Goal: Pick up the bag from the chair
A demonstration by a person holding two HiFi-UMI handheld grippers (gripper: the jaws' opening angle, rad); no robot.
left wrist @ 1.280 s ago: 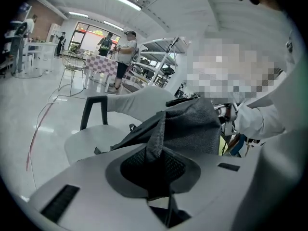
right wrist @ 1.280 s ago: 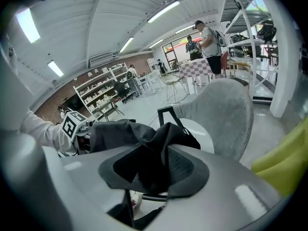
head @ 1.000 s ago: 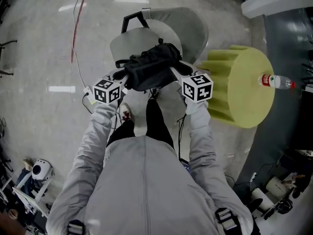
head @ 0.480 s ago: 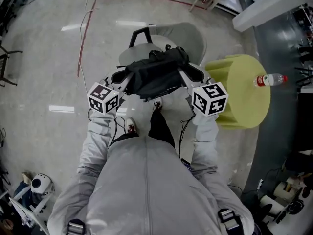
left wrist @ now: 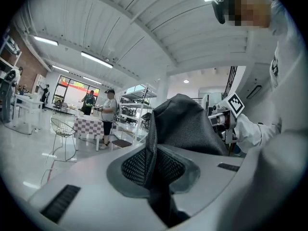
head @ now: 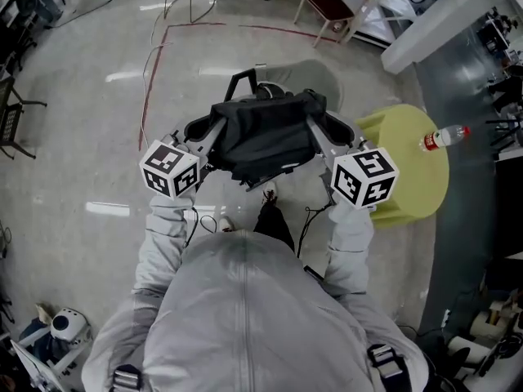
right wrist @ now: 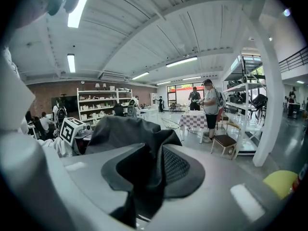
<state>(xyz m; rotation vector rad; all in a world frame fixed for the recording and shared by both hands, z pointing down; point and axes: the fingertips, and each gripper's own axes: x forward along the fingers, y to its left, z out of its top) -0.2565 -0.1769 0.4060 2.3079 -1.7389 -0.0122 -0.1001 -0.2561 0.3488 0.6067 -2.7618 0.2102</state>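
Observation:
A black fabric bag (head: 265, 133) hangs in the air between my two grippers, well above the grey chair (head: 320, 76), which shows only as a sliver behind it. My left gripper (head: 206, 135) is shut on the bag's left end, and the fabric (left wrist: 166, 143) bunches between its jaws. My right gripper (head: 325, 133) is shut on the right end, with bag cloth (right wrist: 144, 162) pinched in its jaws. A black strap handle (head: 242, 80) sticks up at the bag's far side.
A yellow-green round table (head: 413, 166) stands at the right with a plastic bottle (head: 441, 137) on it. A red cable (head: 155, 64) runs across the floor at the left. Chairs, shelves and a standing person (right wrist: 211, 105) are farther off in the room.
Both grippers have risen with the bag, lifting it up and away from the chair seat. The view has tilted up, showing more of the floor beyond.

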